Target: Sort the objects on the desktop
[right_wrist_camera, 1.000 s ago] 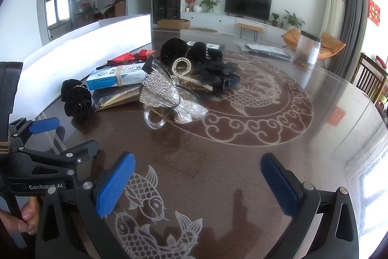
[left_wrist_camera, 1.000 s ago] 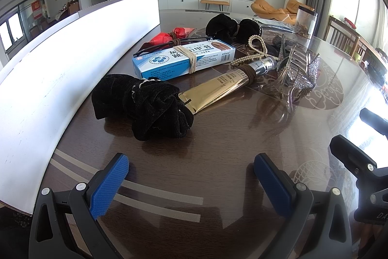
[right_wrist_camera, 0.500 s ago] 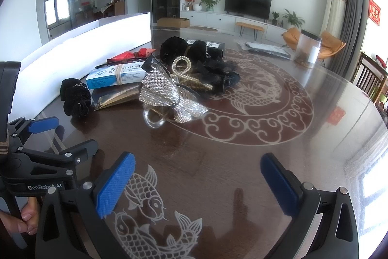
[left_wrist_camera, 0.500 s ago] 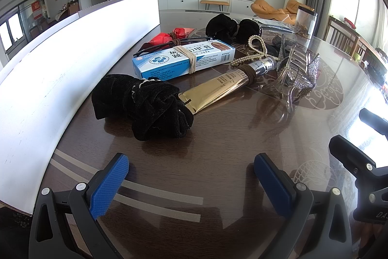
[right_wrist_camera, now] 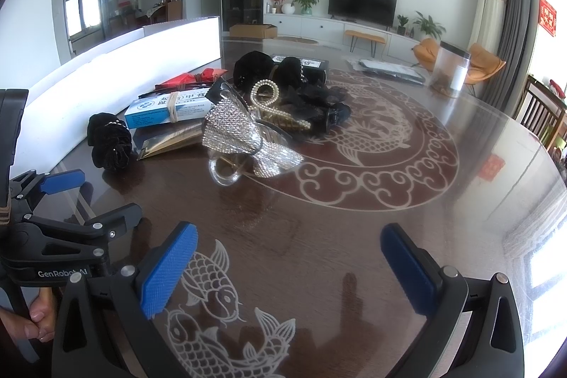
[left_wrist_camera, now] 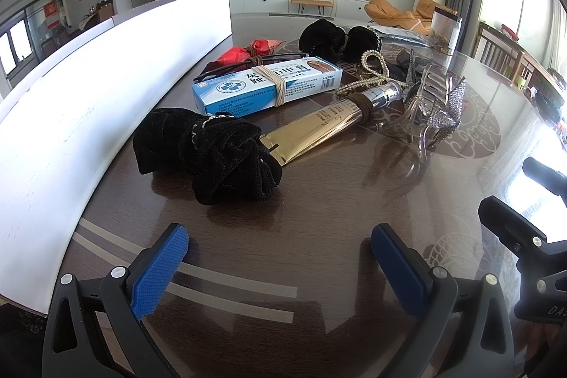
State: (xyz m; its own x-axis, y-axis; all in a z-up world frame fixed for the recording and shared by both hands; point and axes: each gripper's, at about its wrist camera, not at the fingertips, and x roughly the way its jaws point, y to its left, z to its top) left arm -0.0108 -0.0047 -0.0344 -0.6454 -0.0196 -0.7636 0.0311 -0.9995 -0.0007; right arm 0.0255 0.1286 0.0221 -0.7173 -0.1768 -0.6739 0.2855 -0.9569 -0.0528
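A black velvet scrunchie (left_wrist_camera: 209,154) lies nearest my left gripper (left_wrist_camera: 280,257), which is open and empty just short of it. Behind it lie a gold tube (left_wrist_camera: 329,126), a blue-and-white box (left_wrist_camera: 265,85) bound with rubber bands, a red packet (left_wrist_camera: 244,54), a pearl clip (left_wrist_camera: 372,69) and a rhinestone claw clip (left_wrist_camera: 432,108). In the right wrist view the rhinestone claw clip (right_wrist_camera: 244,140) sits ahead of my open, empty right gripper (right_wrist_camera: 288,257). The scrunchie (right_wrist_camera: 110,144), box (right_wrist_camera: 166,108) and black hair pieces (right_wrist_camera: 312,105) lie beyond.
A long white box (left_wrist_camera: 88,101) runs along the table's left side. A clear jar (right_wrist_camera: 452,69) and a flat dark packet (right_wrist_camera: 389,69) stand at the far right. The left gripper (right_wrist_camera: 63,211), held by a hand (right_wrist_camera: 32,321), shows at the lower left of the right wrist view.
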